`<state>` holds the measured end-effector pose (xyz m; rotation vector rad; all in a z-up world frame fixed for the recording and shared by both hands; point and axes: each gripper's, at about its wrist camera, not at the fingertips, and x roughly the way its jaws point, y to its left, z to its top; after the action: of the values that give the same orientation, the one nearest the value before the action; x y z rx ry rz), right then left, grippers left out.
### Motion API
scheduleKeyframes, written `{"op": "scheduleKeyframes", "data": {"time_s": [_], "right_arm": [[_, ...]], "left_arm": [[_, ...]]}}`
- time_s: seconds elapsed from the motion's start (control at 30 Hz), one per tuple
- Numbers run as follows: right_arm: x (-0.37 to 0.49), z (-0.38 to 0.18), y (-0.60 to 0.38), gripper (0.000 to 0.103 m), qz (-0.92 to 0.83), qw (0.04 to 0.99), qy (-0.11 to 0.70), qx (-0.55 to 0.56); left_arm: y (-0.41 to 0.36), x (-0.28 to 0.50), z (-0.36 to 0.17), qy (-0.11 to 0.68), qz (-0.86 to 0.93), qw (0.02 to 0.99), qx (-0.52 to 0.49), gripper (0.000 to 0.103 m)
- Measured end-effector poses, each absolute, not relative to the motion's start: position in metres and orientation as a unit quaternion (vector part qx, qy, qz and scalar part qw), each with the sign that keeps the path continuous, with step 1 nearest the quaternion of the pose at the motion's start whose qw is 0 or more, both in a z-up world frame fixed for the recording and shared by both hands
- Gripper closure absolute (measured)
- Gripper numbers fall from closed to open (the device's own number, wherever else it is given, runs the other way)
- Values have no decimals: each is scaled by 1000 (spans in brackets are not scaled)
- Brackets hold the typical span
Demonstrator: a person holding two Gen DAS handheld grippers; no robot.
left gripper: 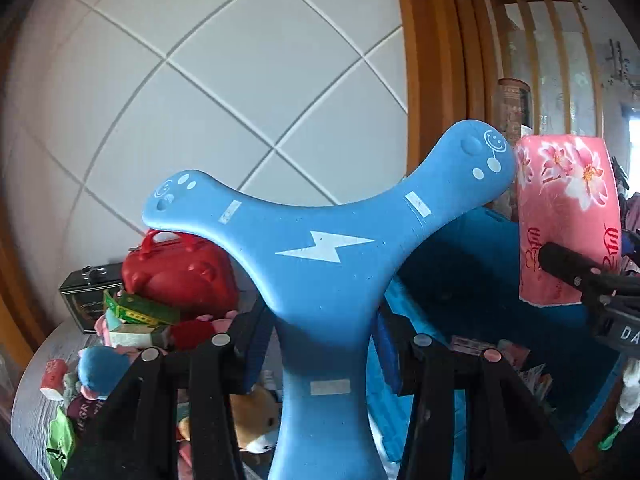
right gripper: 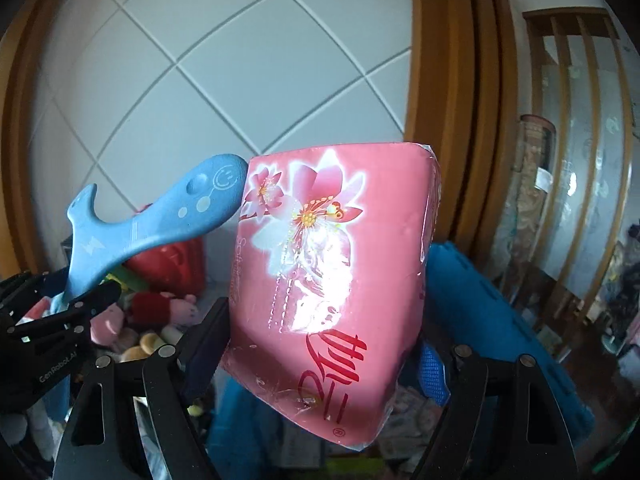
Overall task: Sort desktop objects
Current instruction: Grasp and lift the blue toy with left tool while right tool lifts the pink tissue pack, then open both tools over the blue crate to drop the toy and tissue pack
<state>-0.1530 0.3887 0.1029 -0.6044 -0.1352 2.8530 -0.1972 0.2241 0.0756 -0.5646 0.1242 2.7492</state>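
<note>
My left gripper (left gripper: 322, 344) is shut on the stem of a blue three-armed foam boomerang (left gripper: 320, 240) with a white lightning bolt, held up above the table. Its upper right arm tip touches a pink flowered tissue pack (left gripper: 568, 216). My right gripper (right gripper: 316, 360) is shut on that pink tissue pack (right gripper: 332, 264), lifted in front of the wall. In the right wrist view the blue boomerang (right gripper: 160, 220) and the left gripper (right gripper: 60, 312) show at the left. In the left wrist view a finger of the right gripper (left gripper: 576, 272) crosses the pack at the right.
Below lie a red bear-shaped case (left gripper: 180, 272), green boxes (left gripper: 140, 312), a dark box (left gripper: 84, 296), plush toys (left gripper: 256, 420) and a red cup (left gripper: 54, 376) on a grey table (left gripper: 36, 420). A blue crate (right gripper: 500, 320) stands at the right. A tiled wall and wooden frame lie behind.
</note>
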Motion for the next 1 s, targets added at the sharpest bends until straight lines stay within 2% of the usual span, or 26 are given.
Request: {"op": "scheduleKeyframes", "data": {"time_s": [0.33,0.57,0.77,0.8,0.87,0.9,0.93,1.0], "right_arm": [[-162,81,522,21,948,167,-53,-264],[-174,69,569,21,945,164,-44,-280],[-192,67,570,21,945,151,-51,-285],[-196,66,570,21,945,149,-53,-287],[-203,62,574,21,944,146,-55,-291],[-206,59,573,21,943,145,-55,-294],[-209,56,573,21,942,144,-57,-298],[-215,53,573,20,940,142,-60,-304]], "left_arm": [[375,-228,75,87,938,187,-280,57],[436,-250,54,108,918,196,-327,57],[456,-257,35,131,905,200,-352,57],[457,-256,35,135,905,200,-351,56],[457,-256,33,141,905,192,-352,43],[457,-256,32,144,906,188,-352,31],[456,-256,31,146,906,183,-352,26],[456,-255,31,149,908,179,-348,26]]}}
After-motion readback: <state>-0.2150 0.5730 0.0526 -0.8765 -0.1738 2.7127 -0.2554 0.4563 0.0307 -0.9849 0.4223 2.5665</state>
